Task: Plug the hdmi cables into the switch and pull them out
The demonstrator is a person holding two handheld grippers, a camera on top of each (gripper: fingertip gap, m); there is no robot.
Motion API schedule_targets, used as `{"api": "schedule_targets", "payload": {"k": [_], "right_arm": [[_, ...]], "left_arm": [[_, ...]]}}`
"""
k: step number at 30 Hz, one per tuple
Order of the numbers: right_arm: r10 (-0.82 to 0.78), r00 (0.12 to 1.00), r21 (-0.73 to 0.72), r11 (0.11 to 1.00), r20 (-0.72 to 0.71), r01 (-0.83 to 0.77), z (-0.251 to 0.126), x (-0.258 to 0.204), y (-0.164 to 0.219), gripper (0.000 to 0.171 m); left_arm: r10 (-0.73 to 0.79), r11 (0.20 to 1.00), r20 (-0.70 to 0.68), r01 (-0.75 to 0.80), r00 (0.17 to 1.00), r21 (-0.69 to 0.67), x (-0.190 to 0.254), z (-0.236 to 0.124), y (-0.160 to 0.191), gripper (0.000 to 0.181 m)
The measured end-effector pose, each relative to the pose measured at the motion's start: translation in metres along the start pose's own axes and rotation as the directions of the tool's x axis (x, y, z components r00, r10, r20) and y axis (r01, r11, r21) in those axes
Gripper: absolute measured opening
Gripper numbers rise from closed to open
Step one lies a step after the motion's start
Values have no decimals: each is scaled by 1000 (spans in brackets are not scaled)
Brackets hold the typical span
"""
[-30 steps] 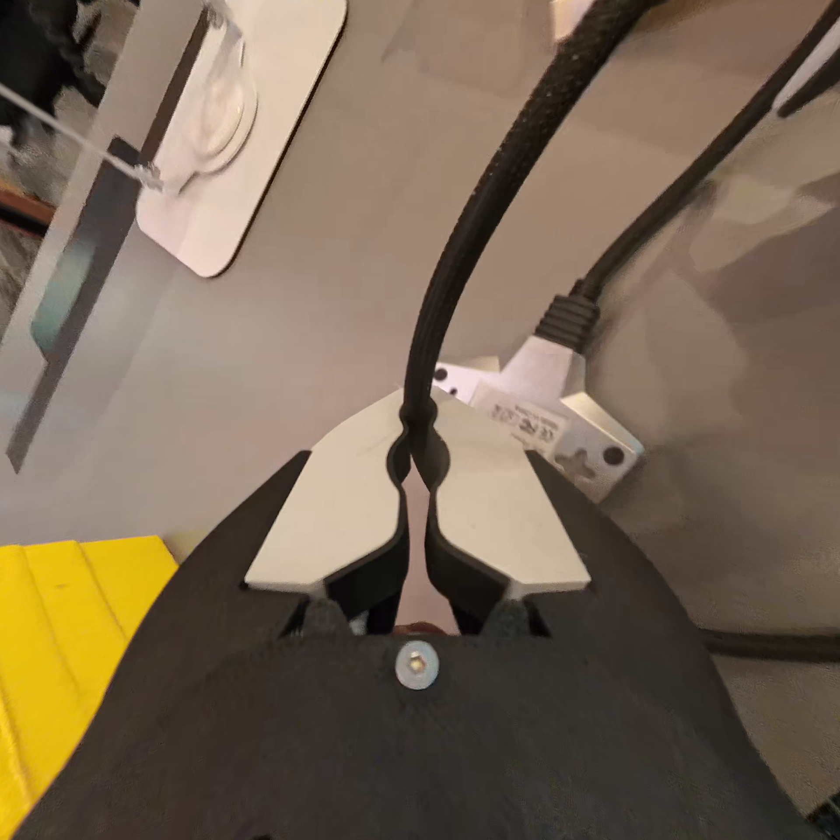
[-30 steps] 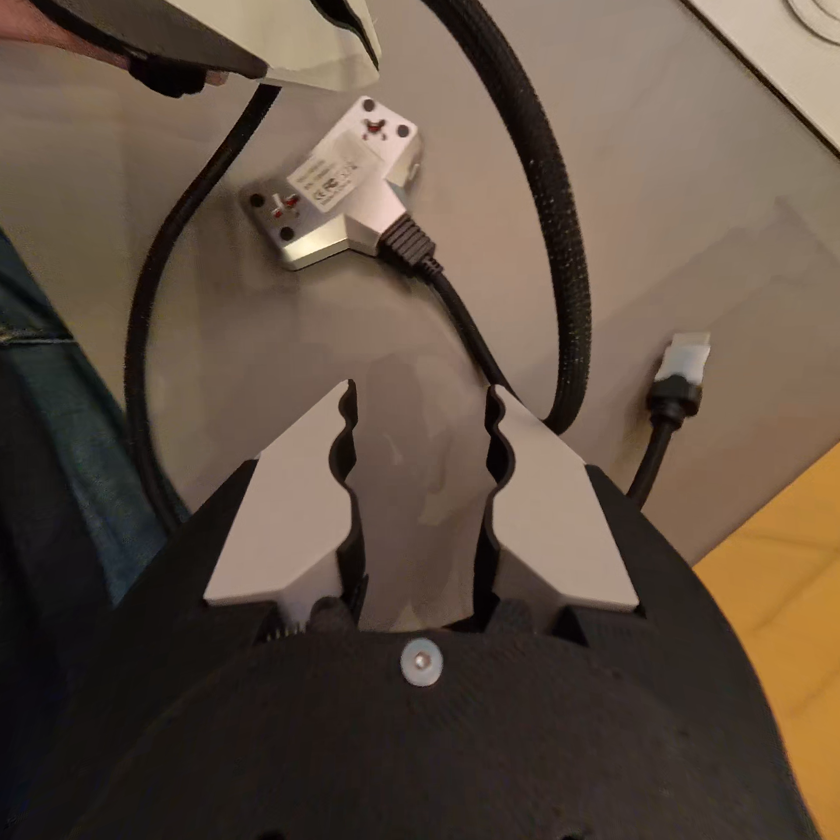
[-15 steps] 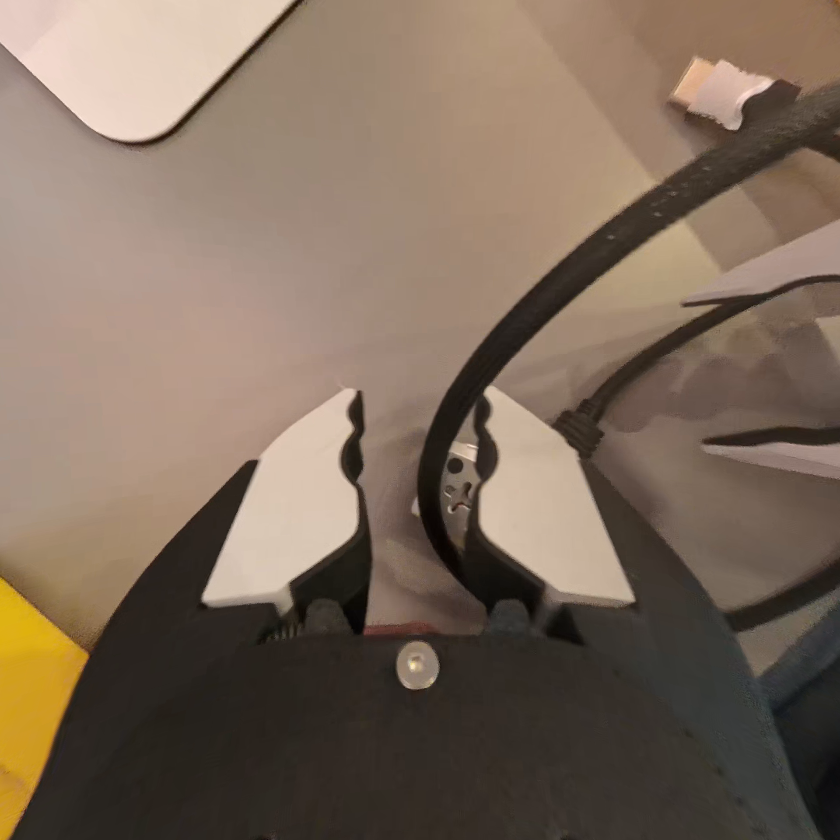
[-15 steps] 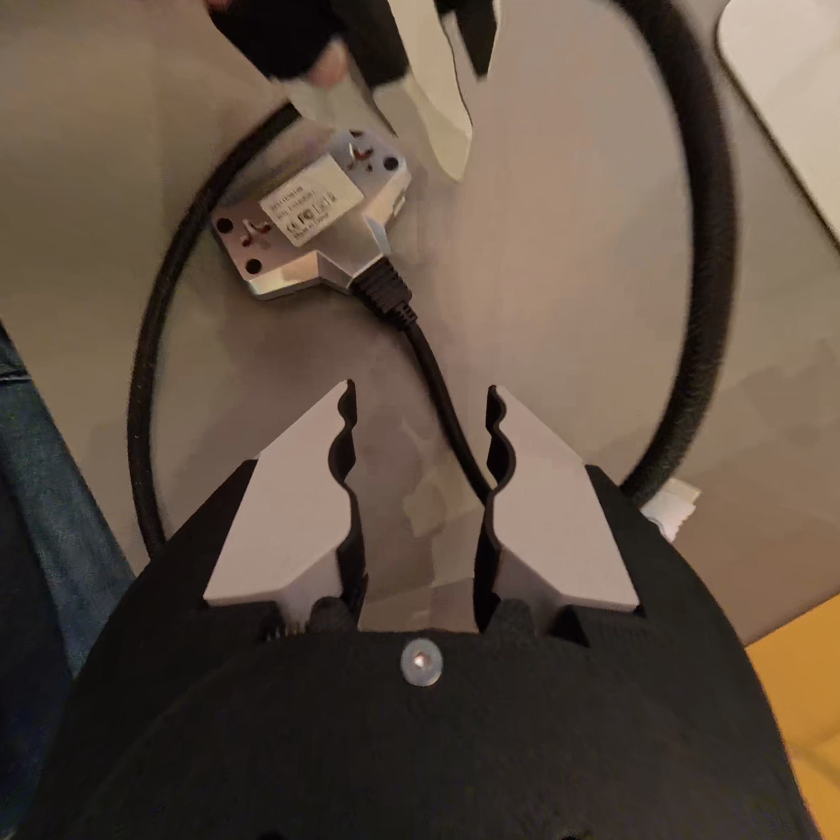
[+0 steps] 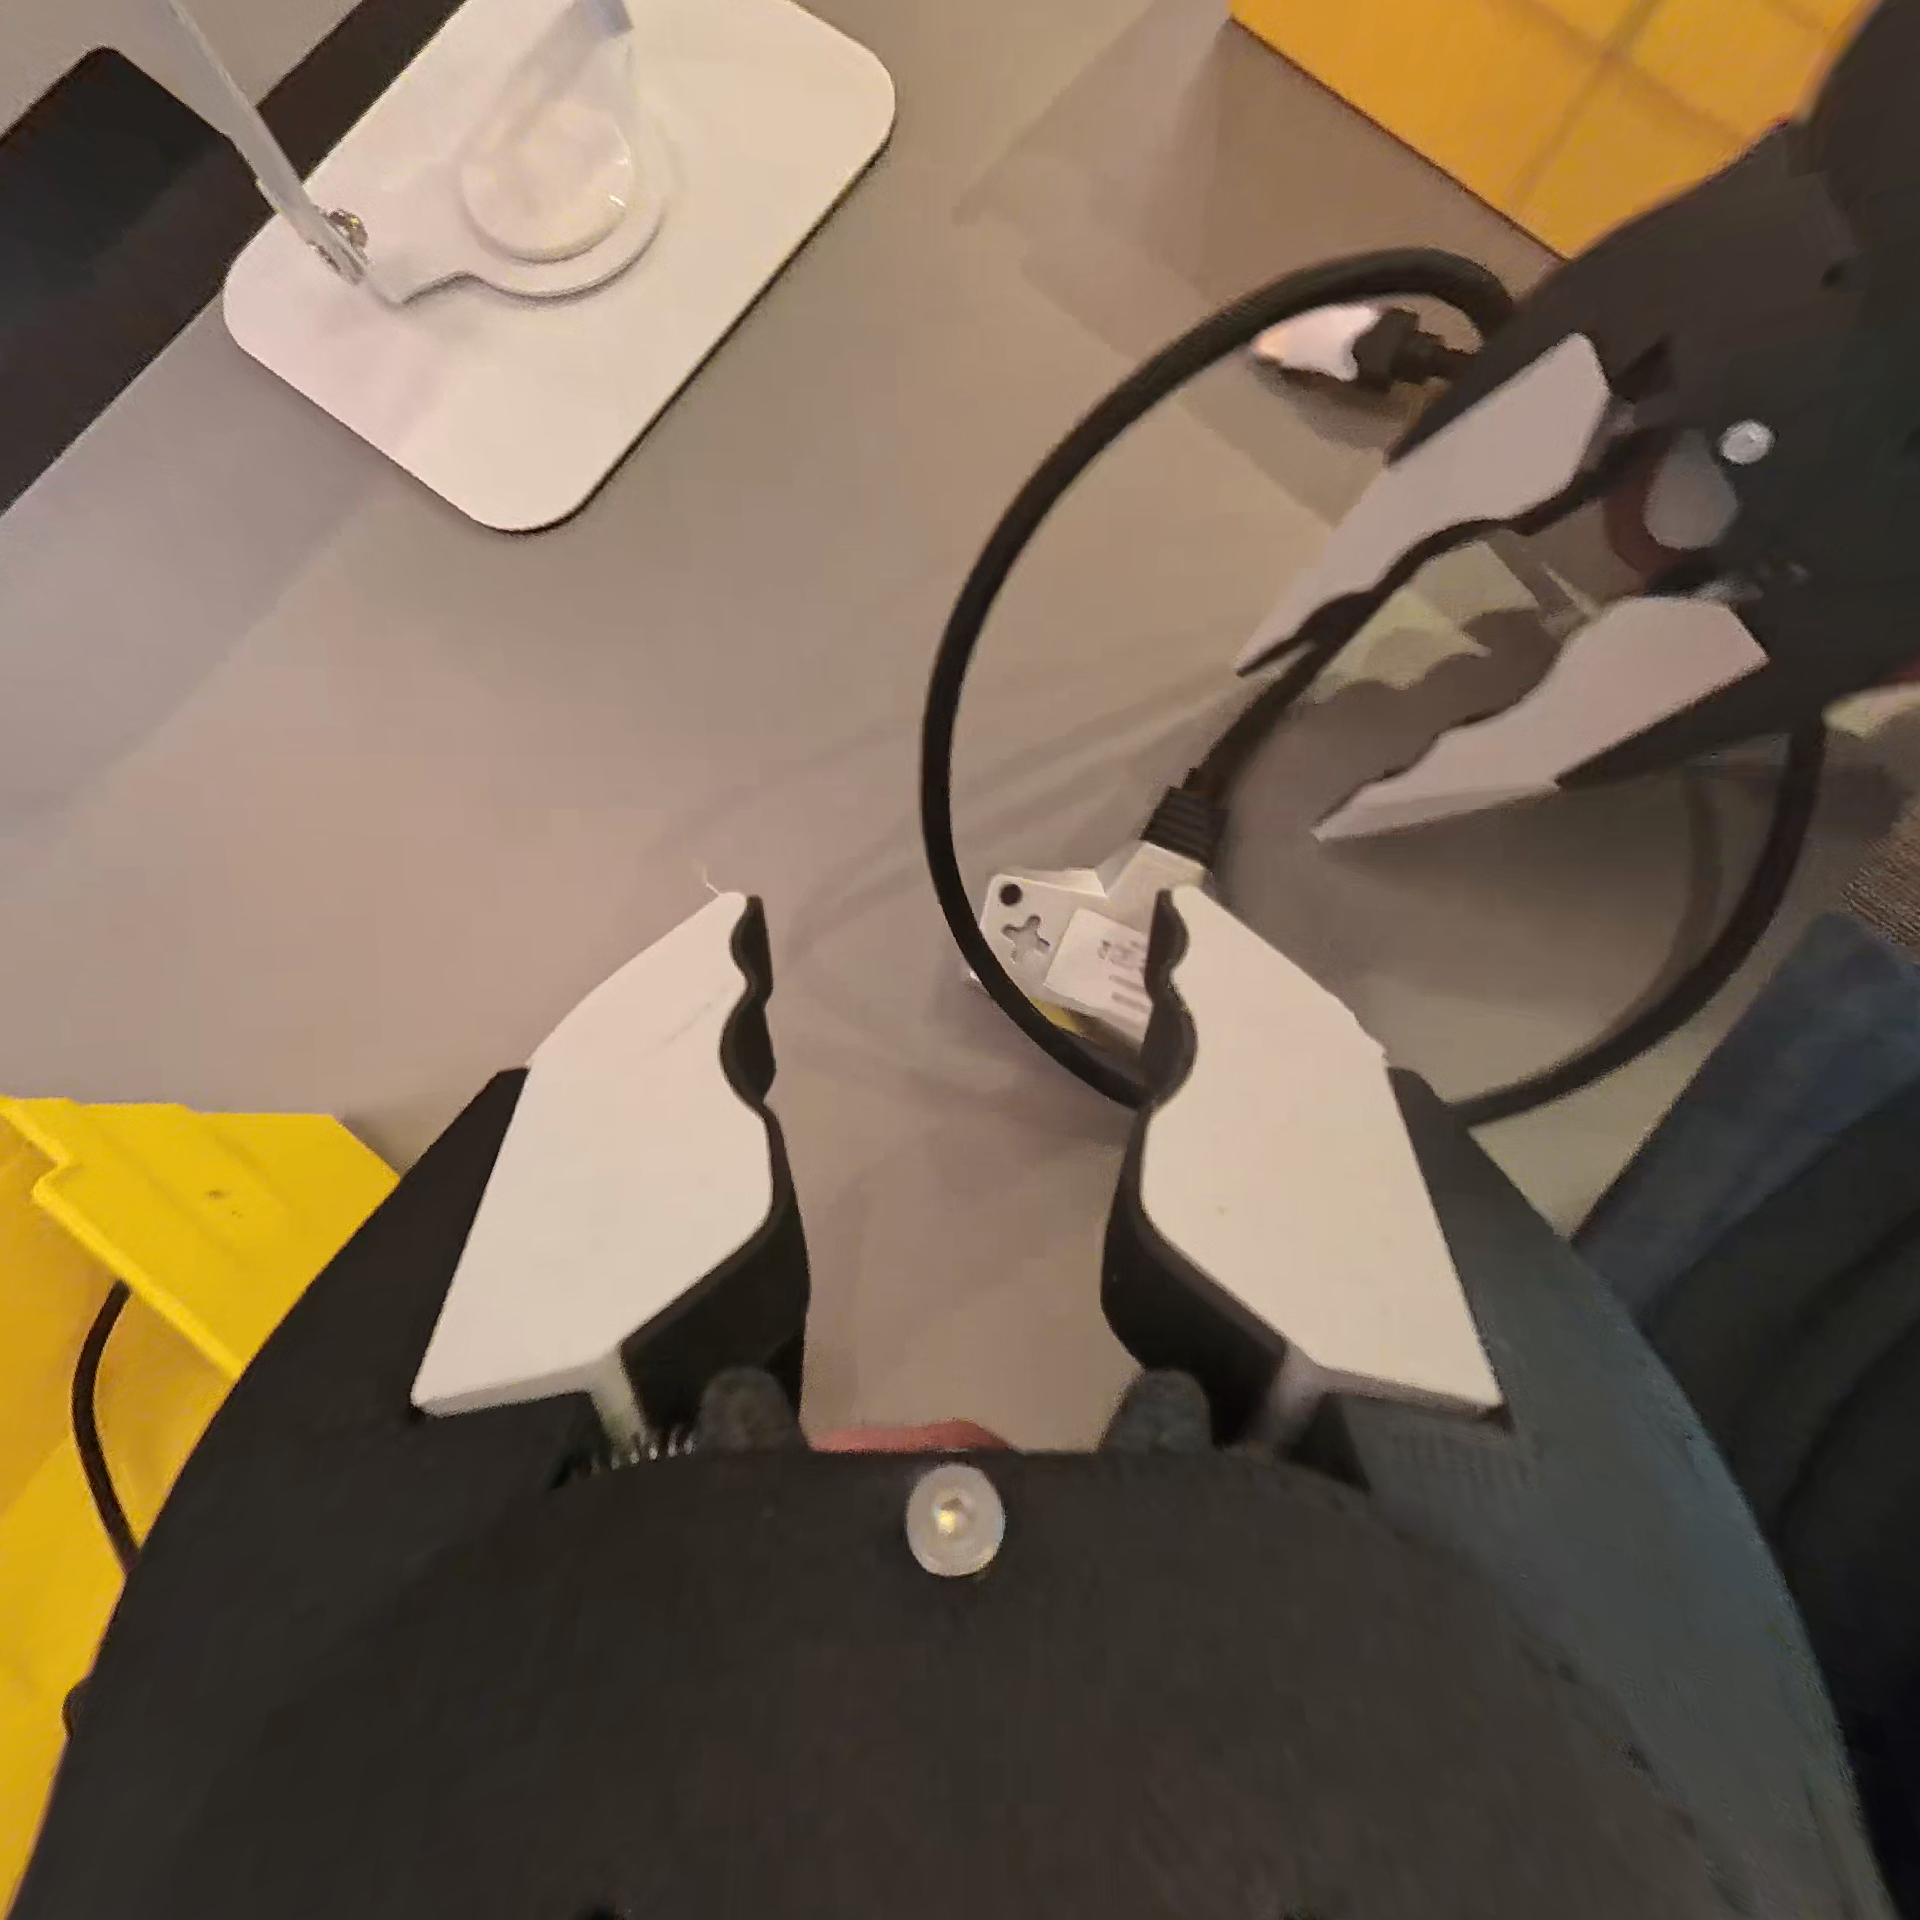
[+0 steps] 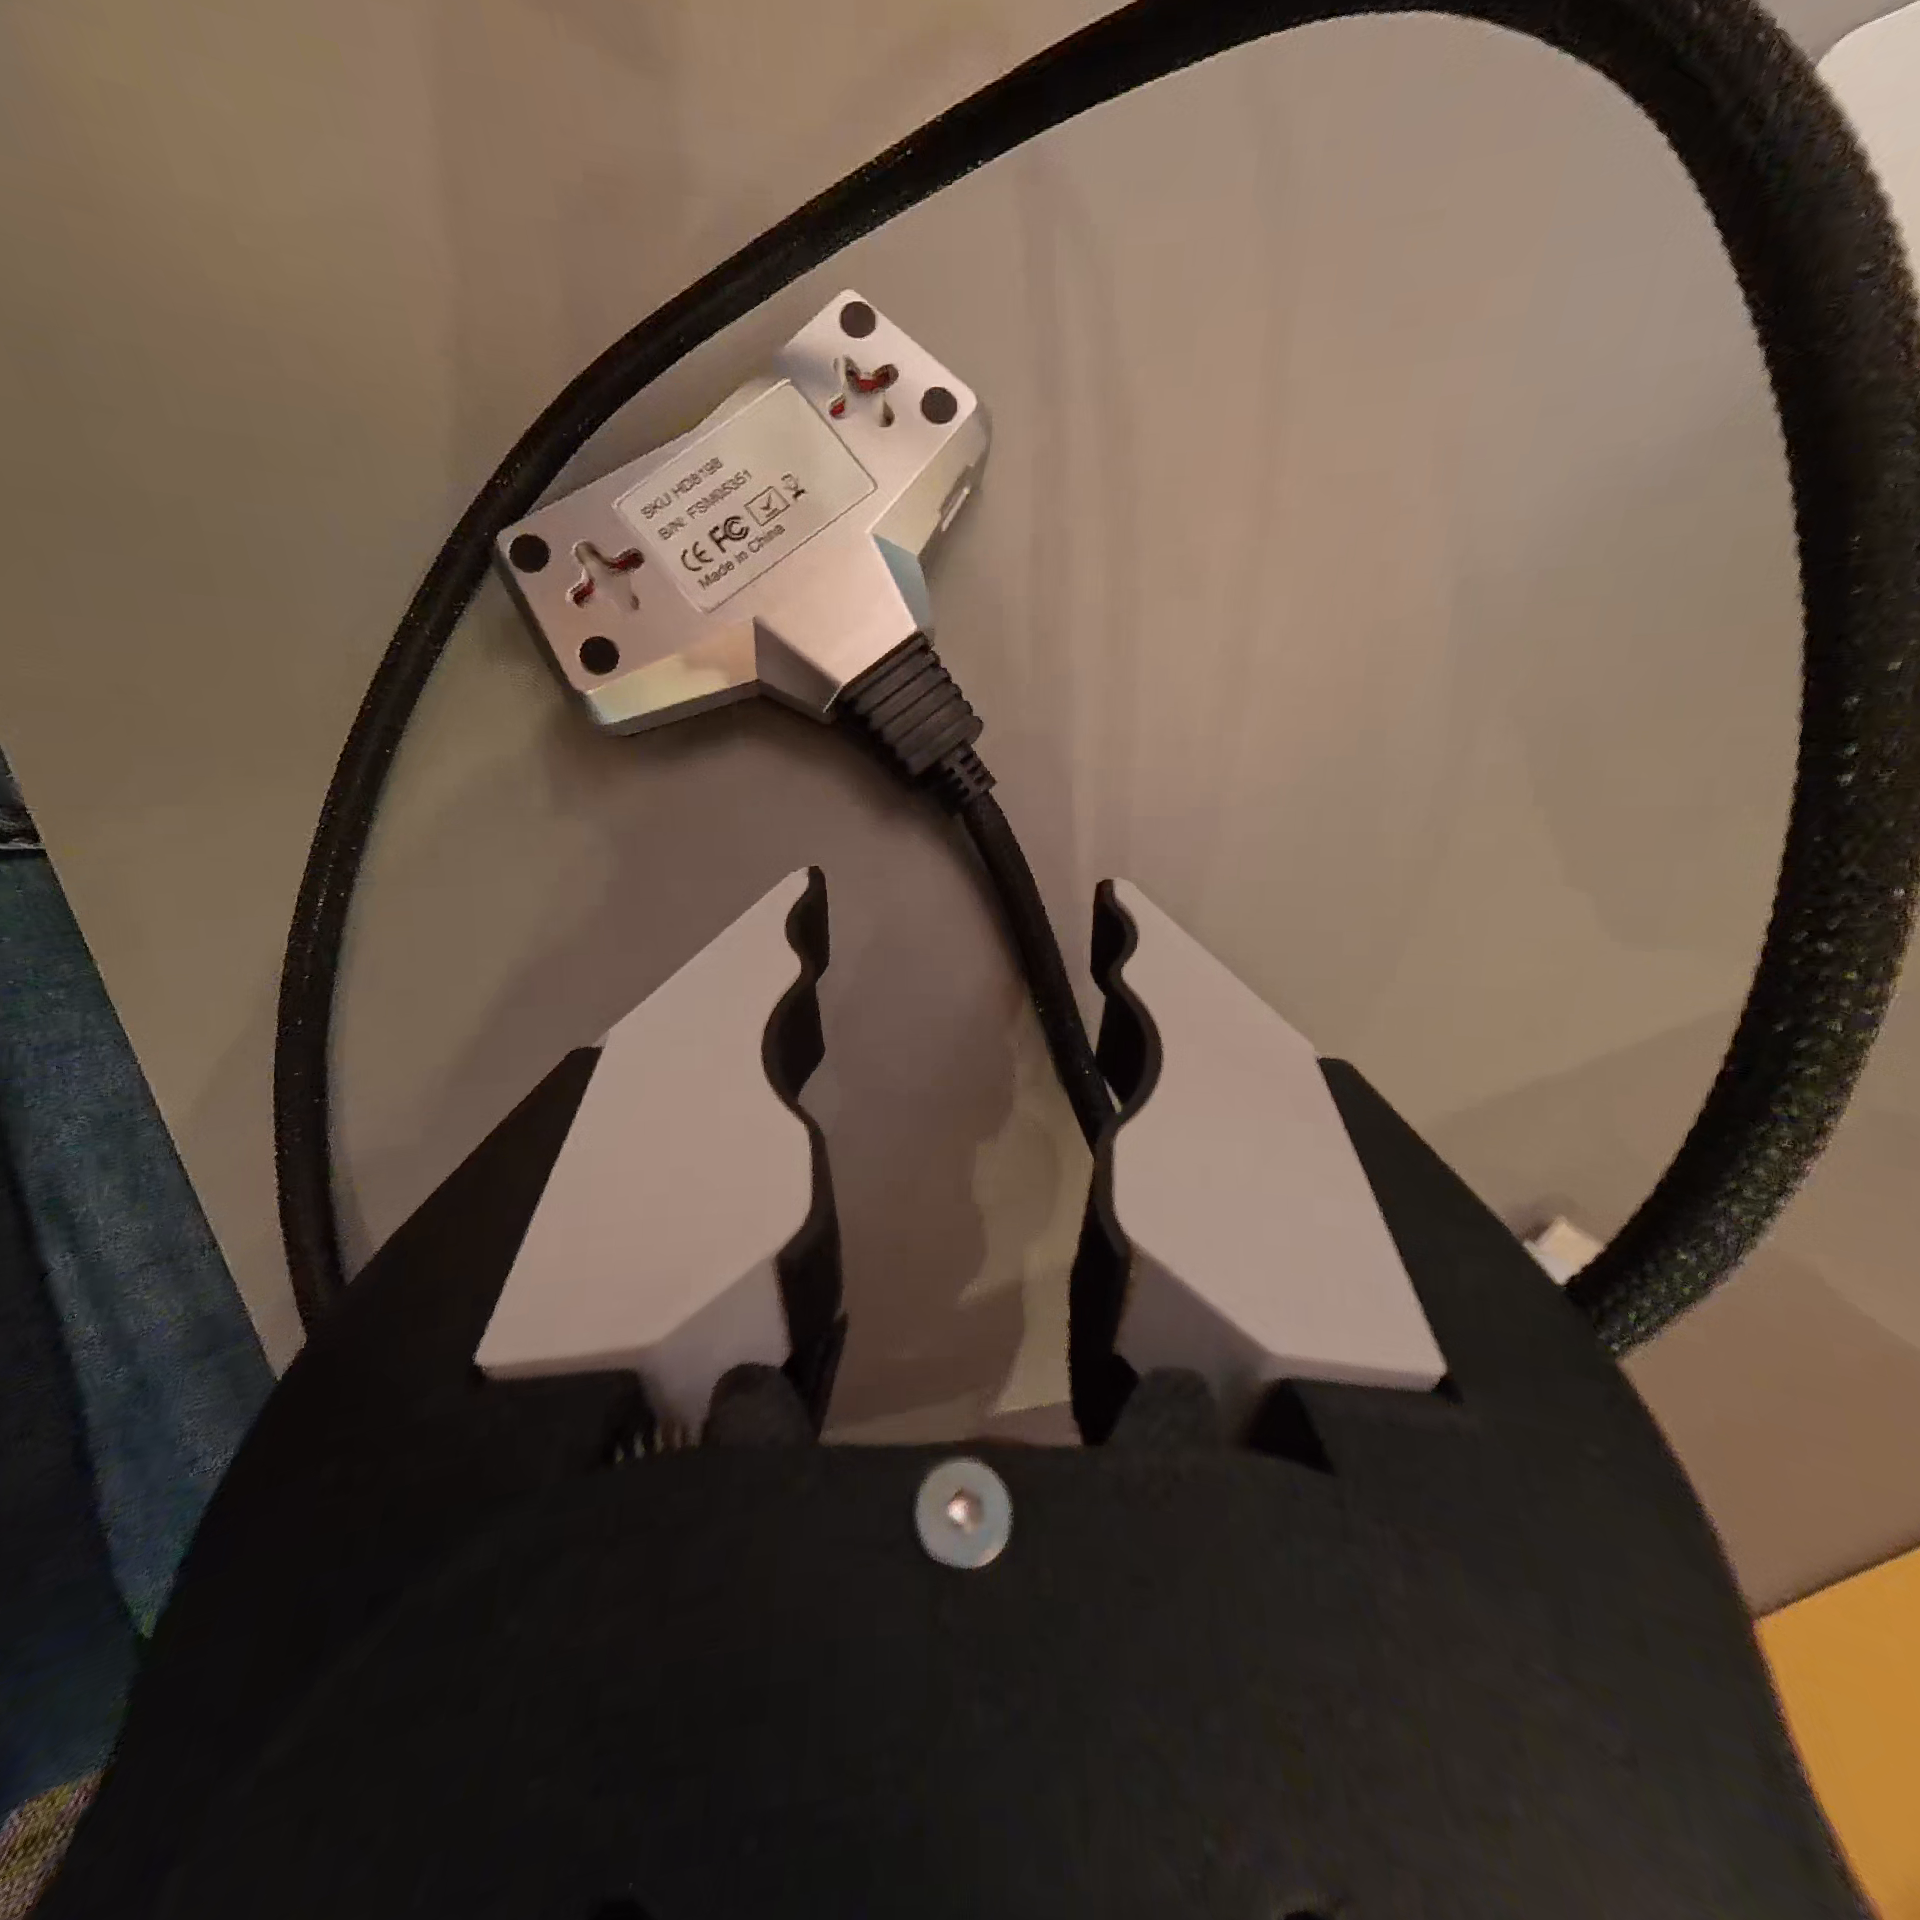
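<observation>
Looking at it, neither gripper, left (image 5: 956, 914) or right (image 6: 961, 894), holds anything, jaws spread; switch (image 6: 743, 520) looks unplugged, braided cable (image 6: 1766, 520) loose.

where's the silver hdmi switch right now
In the right wrist view the silver switch lies on the grey table, just ahead of the open right claw, ringed by the braided black cable.

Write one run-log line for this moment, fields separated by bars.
left claw: open, empty | right claw: open, empty | HDMI switch: on table, label up | braided cable: loose loop
</observation>
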State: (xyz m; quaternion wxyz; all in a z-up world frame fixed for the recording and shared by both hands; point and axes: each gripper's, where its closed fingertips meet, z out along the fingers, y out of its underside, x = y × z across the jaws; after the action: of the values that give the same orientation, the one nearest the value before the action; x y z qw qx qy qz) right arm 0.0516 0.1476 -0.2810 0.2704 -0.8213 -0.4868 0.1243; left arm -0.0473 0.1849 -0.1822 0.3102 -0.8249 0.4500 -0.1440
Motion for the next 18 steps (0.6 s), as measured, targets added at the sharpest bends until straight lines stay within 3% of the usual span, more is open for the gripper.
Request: {"api": "schedule_targets", "payload": {"k": [4, 10, 11, 14, 18], "right_arm": [[10, 998, -28, 1000, 61, -9, 11, 5, -1, 52], [-30, 996, -53, 998, 90, 34, 28, 7, -9, 32], [-36, 995, -56, 998, 95, 41, 29, 7, -11, 22], [-3, 996, -60, 998, 86, 8, 33, 16, -15, 12], [85, 995, -38, 996, 58, -83, 37, 31, -21, 10]], "left_arm": [[68, 998, -23, -68, 997, -9, 19, -10, 13, 68], [136, 991, 8, -136, 991, 3, 32, -24, 31, 66], [132, 991, 15, -132, 991, 14, 31, -29, 33, 65], [117, 992, 56, -119, 992, 37, 20, -48, 40, 62], [80, 995, 152, -89, 985, 51, -11, -88, 56, 59]]}}
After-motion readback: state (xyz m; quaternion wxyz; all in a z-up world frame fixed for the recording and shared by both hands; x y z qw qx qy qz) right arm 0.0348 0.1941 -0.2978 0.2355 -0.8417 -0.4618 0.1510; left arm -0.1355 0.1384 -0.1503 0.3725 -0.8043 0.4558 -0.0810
